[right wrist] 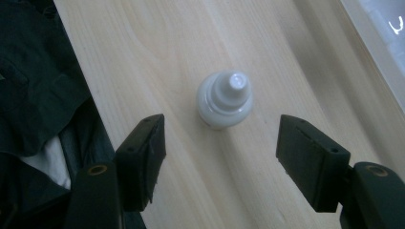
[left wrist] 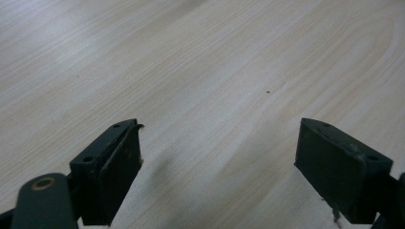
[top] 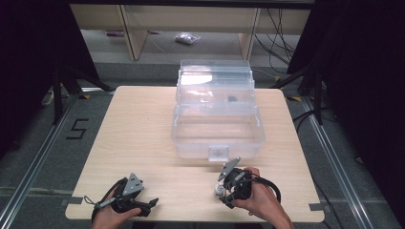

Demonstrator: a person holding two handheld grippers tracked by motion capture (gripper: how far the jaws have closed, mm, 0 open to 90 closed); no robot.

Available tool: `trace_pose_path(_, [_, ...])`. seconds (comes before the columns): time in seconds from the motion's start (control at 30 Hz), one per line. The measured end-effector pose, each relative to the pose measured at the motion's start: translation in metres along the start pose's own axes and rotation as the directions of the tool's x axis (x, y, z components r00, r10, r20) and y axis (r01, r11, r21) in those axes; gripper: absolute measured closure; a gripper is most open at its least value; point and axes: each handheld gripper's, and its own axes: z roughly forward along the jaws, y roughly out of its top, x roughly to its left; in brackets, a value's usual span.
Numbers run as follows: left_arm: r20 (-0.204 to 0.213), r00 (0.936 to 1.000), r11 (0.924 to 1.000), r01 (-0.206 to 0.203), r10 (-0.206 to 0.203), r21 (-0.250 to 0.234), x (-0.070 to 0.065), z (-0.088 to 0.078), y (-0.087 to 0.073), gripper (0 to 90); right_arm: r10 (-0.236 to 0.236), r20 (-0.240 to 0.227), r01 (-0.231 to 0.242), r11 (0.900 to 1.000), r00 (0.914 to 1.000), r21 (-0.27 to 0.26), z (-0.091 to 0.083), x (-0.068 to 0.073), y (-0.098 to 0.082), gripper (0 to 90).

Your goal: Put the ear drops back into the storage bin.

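Going for the small white bottle point(right wrist: 224, 99) with the right gripper point(right wrist: 219, 157), jaws standing apart and not yet touching it, bottle sitting upright on the wooden table point(top: 143, 133) just ahead of the pads, roughly centred between them. Probably best easing forward a touch more so the pads point(right wrist: 143, 152) are meeting the wide body, not the tapered cap, then squeezing gently to avoid tipping it. Left gripper point(left wrist: 217, 157) resting released over bare wood. Clear plastic box point(top: 217, 138) waiting open just beyond.
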Motion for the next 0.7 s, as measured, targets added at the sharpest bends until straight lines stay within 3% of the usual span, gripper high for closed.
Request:
trace_pose_path(0.07, [0.0,1.0,1.0,0.005,-0.005,-0.005,0.0,0.001,0.0,15.1,0.002,-0.005,-0.002,1.0,1.0,0.006,0.001,0.001,0.001,35.7])
trace_pose_path(0.1, [0.007,0.9987,0.9982,0.05,-0.05,-0.033,-0.003,0.003,-0.001,15.1,-0.005,-0.004,0.005,1.0,1.0,0.009,0.002,0.0,0.002,36.0])
trace_pose_path(0.17, [0.004,1.0,1.0,0.008,-0.008,0.001,0.0,0.001,0.0,15.1,-0.001,-0.007,0.001,1.0,1.0,0.016,0.003,0.002,0.004,36.3])
trace_pose_path(0.23, [-0.001,0.9993,0.9988,0.037,-0.037,-0.031,-0.002,0.002,0.0,15.1,-0.022,-0.011,0.022,1.0,0.9997,0.018,0.005,0.001,0.006,36.3])
trace_pose_path(0.27, [0.003,1.0,1.0,0.001,-0.001,0.0,0.0,0.0,0.0,15.1,-0.007,-0.01,0.007,1.0,0.9999,0.024,0.005,0.002,0.007,36.4])
trace_pose_path(0.3, [0.003,1.0,1.0,0.003,-0.003,-0.002,0.0,0.0,0.0,15.1,-0.026,-0.015,0.026,0.999,0.9995,0.024,0.006,0.001,0.007,36.8])
trace_pose_path(0.5, [0.002,1.0,1.0,-0.003,0.003,0.001,0.0,0.0,0.0,15.1,-0.028,-0.015,0.028,0.999,0.9995,0.034,0.009,0.001,0.011,37.9])
trace_pose_path(0.57, [-0.002,0.9989,0.9983,0.047,-0.047,-0.034,-0.003,0.002,0.0,15.1,-0.035,-0.014,0.035,0.999,0.9993,0.039,0.01,0.001,0.012,38.5])
trace_pose_path(0.7, [-0.001,0.9988,0.9983,0.049,-0.049,-0.033,-0.003,0.002,0.0,15.1,-0.027,-0.011,0.027,0.999,0.9996,0.044,0.013,0.001,0.014,40.1])
